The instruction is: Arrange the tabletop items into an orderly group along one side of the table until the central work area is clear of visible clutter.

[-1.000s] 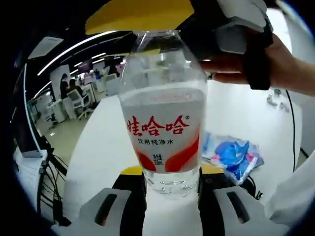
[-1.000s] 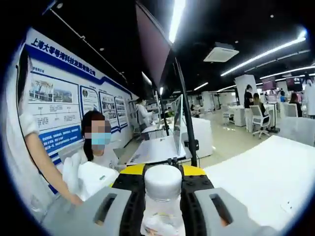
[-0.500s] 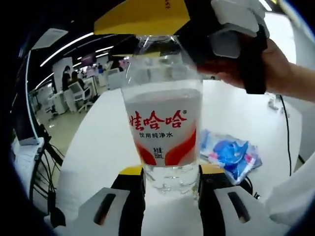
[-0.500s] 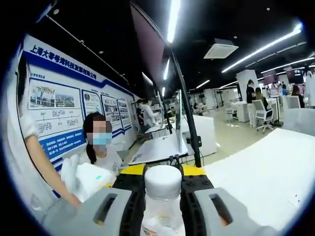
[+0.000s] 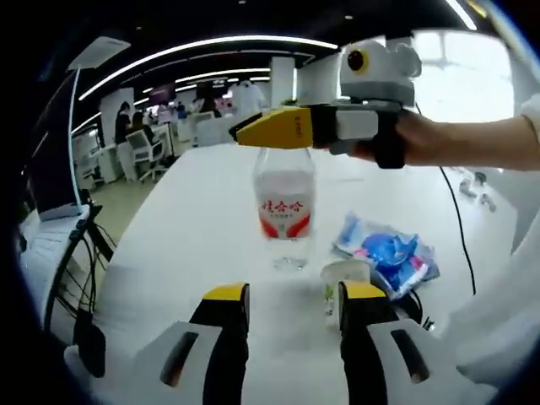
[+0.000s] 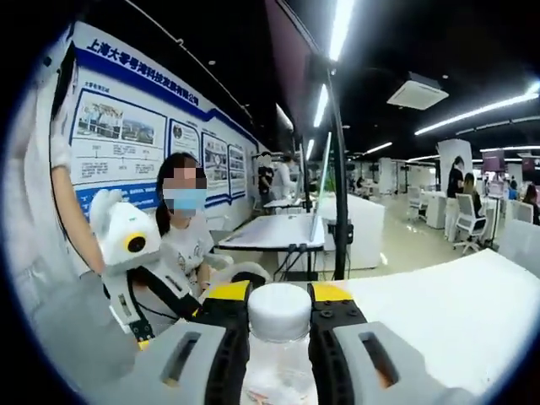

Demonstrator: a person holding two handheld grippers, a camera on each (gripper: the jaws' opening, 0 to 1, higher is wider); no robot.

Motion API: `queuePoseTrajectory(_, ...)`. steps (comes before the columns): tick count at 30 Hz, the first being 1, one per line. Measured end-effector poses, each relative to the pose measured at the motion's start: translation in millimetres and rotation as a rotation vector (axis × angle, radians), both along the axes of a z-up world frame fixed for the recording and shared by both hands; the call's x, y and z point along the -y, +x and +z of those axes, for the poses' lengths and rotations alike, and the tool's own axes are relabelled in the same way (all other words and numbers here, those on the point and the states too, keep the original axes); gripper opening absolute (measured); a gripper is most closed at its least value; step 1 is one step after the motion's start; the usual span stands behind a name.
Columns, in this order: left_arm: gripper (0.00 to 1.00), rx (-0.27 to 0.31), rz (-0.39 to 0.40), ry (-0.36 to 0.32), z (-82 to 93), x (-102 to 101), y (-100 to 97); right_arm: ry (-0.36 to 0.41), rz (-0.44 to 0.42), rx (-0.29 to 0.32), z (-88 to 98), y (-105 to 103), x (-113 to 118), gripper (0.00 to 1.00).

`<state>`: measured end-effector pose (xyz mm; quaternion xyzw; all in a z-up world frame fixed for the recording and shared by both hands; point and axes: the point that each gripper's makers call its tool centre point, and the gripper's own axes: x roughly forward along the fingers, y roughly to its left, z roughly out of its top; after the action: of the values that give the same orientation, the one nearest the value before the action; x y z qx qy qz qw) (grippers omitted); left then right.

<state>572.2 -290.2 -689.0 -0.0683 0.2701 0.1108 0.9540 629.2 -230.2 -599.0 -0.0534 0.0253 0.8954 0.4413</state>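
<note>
Left gripper (image 5: 287,316): jaws parted, nothing between them, low over the white table (image 5: 194,236). Straight ahead at 12 o'clock, a water bottle (image 5: 284,211) standing upright on the table, gripped at its top by the right gripper (image 5: 274,128), held in a hand (image 5: 430,139). At 1 o'clock, a small white cup (image 5: 344,274), with a blue-and-white packet (image 5: 390,255) just beyond. In the right gripper view, jaws closed against the bottle's white cap (image 6: 278,310).
</note>
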Motion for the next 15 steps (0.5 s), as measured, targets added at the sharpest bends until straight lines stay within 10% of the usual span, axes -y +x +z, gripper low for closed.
queuePoseTrajectory(15, 0.5, 0.026, 0.011, 0.002, 6.9, 1.8, -2.6, -0.025, -0.009, -0.006, -46.2, 40.1, -27.2, 0.22)
